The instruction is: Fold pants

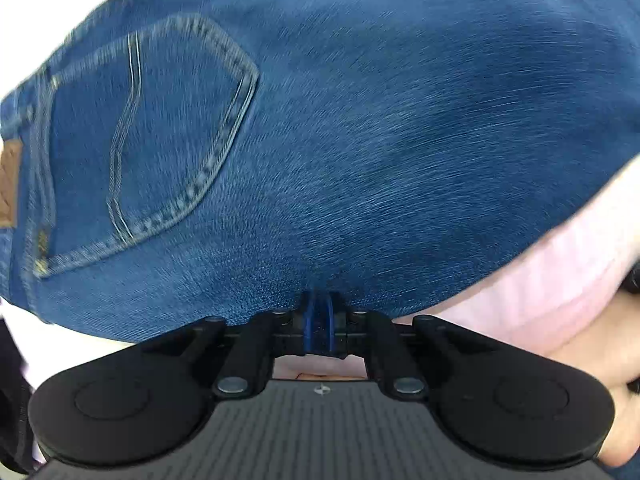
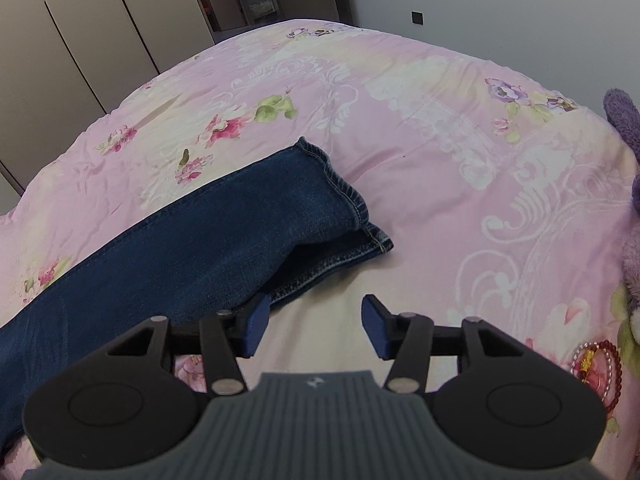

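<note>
The left hand-held gripper (image 1: 319, 314) was clamped on the jeans' (image 1: 320, 140) edge; the right hand-held gripper (image 2: 316, 326) stood apart, empty, beside the leg hems (image 2: 348, 204).

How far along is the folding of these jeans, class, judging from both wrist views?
Done: the jeans lie on the pink bedspread with one leg laid over the other, hems nearly matched. In hand: the left tongs look closed on the denim edge near the back pocket; the right tongs are open and empty beside the hems. Left: folding the length over.
</note>
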`<state>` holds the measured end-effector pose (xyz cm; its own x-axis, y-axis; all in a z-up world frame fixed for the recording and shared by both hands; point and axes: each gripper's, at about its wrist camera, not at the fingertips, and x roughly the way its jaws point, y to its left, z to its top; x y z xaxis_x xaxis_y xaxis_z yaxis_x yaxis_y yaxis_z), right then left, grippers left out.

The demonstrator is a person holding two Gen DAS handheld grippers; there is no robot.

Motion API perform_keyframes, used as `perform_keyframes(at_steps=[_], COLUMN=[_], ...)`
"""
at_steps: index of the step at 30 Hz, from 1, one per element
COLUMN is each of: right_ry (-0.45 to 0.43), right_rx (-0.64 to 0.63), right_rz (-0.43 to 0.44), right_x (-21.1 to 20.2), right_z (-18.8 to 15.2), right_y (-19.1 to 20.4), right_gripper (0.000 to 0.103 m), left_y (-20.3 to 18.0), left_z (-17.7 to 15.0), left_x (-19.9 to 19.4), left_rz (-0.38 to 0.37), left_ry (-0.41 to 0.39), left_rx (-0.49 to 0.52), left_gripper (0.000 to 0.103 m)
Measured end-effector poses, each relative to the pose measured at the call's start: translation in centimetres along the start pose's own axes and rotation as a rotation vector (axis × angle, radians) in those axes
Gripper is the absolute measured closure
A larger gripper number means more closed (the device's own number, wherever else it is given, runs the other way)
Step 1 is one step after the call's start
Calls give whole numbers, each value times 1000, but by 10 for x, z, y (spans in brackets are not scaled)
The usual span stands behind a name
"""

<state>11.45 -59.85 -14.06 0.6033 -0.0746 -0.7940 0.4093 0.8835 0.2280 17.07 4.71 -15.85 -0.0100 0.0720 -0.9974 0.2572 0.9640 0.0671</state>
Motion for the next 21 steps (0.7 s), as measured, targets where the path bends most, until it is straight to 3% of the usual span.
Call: perform_keyframes(at_steps=[3, 7, 11, 17, 21], right_ry=[11, 7, 13, 6, -13], right_rx=[63, 186, 327, 597, 801], right_rz=[56, 88, 130, 218, 273], right_x=[-3, 4, 27, 73, 97], right_z=[1, 9, 18, 15, 14], right_y=[-11, -28, -45, -76, -99], right_gripper=[42, 42, 42, 42, 42], left_y=[-16, -51, -87, -127, -159], left_z=[3, 26, 60, 121, 133], left_x=[-34, -71, -84, -70, -62], left_rz=[-64, -93, -153, -218, -226], left_ry=[-113, -274, -397, -415, -401], left_rx=[80, 192, 253, 271, 288], left_gripper=[87, 84, 80, 80, 78])
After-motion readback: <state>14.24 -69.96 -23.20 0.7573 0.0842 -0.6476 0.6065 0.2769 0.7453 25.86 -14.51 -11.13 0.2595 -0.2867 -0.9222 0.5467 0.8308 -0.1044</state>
